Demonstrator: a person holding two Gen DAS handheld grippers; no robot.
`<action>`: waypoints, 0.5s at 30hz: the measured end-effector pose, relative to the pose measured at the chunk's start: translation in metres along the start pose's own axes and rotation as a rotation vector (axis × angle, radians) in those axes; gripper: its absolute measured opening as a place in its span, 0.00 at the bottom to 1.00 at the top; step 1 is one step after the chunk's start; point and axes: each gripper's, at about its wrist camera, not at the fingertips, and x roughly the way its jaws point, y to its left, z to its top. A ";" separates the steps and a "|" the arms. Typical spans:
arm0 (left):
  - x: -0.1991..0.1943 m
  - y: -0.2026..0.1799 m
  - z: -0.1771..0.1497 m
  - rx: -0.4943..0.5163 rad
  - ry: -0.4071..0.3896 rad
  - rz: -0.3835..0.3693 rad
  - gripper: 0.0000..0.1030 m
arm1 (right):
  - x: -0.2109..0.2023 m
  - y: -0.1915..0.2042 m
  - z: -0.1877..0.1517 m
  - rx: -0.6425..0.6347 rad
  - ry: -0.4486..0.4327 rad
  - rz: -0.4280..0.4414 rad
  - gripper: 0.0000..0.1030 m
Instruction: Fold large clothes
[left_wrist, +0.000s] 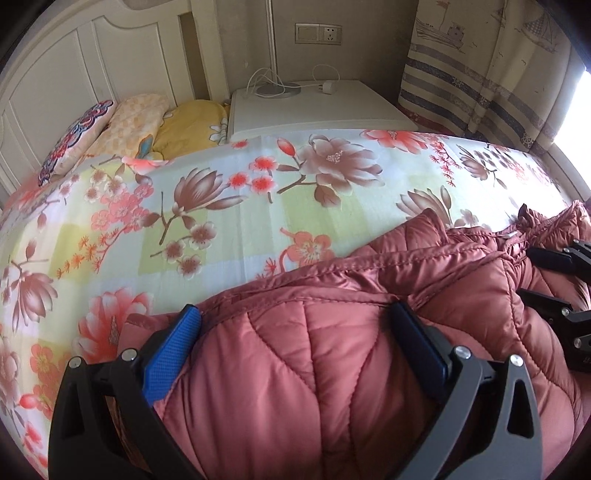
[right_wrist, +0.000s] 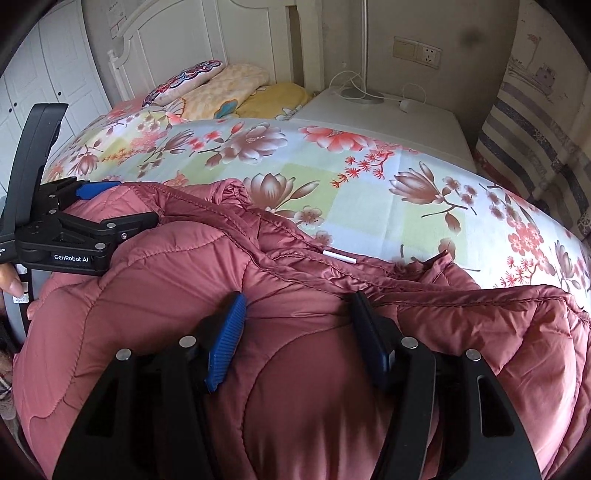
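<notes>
From the right wrist camera I can read one marking: "GenRobot.AI" in white letters on the black body of the left claw (right_wrist: 114, 203), at the left edge. Just left of it, another white word is cut off and unreadable. In the left wrist camera I read nothing.

floral bedsheet (left_wrist: 229, 206), pillows (left_wrist: 125, 125) (three), white nightstand (left_wrist: 317, 107)

The jacket (right_wrist: 295, 369) runs off the bottom of both views; whether the right gripper (right_wrist: 295, 325) pinches it cannot be told; a thumb (right_wrist: 9, 282) is cut by the left edge.
</notes>
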 end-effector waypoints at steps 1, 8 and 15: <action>-0.002 -0.001 -0.004 0.000 -0.002 0.003 0.98 | -0.001 0.001 -0.002 0.000 0.000 0.006 0.57; -0.030 -0.013 -0.042 0.007 -0.016 0.063 0.98 | -0.019 0.019 -0.027 -0.045 -0.009 0.009 0.57; -0.059 -0.017 -0.081 -0.029 -0.030 0.138 0.98 | -0.036 0.038 -0.053 -0.099 -0.019 0.049 0.57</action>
